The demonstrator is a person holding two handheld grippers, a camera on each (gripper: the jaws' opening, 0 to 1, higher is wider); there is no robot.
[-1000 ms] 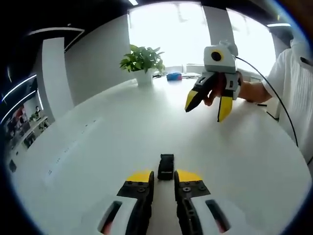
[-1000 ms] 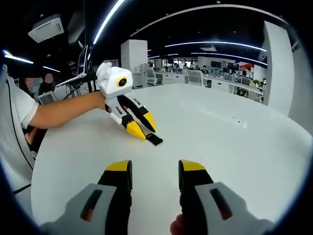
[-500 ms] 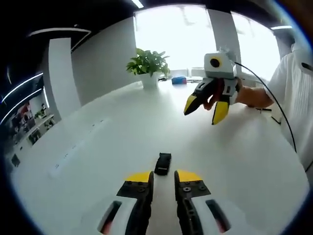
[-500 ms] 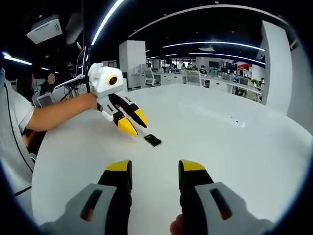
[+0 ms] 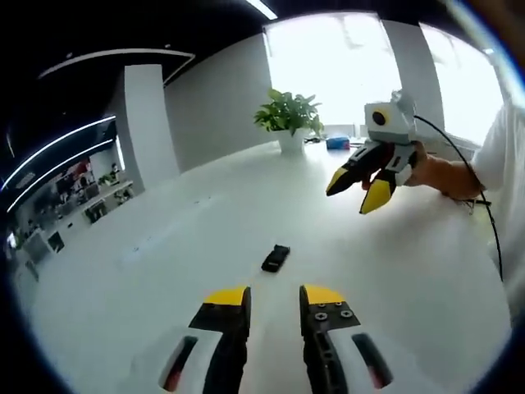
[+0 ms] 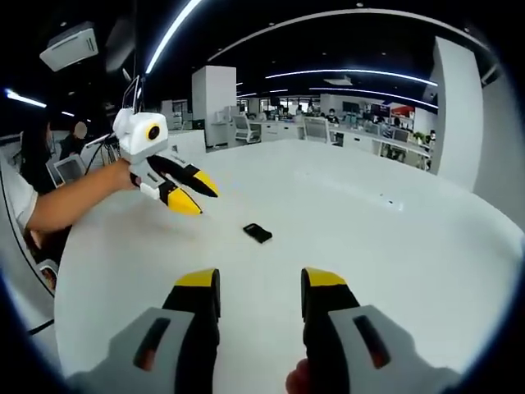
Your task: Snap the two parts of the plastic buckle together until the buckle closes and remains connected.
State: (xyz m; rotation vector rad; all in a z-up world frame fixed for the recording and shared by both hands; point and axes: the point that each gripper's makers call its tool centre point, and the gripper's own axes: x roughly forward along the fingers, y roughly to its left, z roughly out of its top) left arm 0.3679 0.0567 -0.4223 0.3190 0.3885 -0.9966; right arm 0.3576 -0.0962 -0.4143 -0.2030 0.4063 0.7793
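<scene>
- Right now the black plastic buckle [image 5: 276,258] lies flat on the white tabletop [image 5: 164,271], well in from every edge and touching neither tool; from the right gripper view it sits at [image 6: 257,233].
- From where it lies it reads as one small dark piece; whether its two halves are latched together is too small to tell.
- Left gripper [image 5: 274,297] hovers just short of the buckle, its yellow-tipped jaws parted with nothing between them; across the table it shows as a white body with black and yellow jaws [image 6: 197,195], raised off the surface.
- Right gripper [image 6: 260,282] is held farther back from the buckle, jaws spread and empty; seen from the other side it hangs in the air [image 5: 357,190] with its tips apart, a hand [image 5: 426,170] behind it.
- A potted plant [image 5: 289,120] stands near the far edge of the tabletop, with a small blue object [image 5: 336,143] beside it.
</scene>
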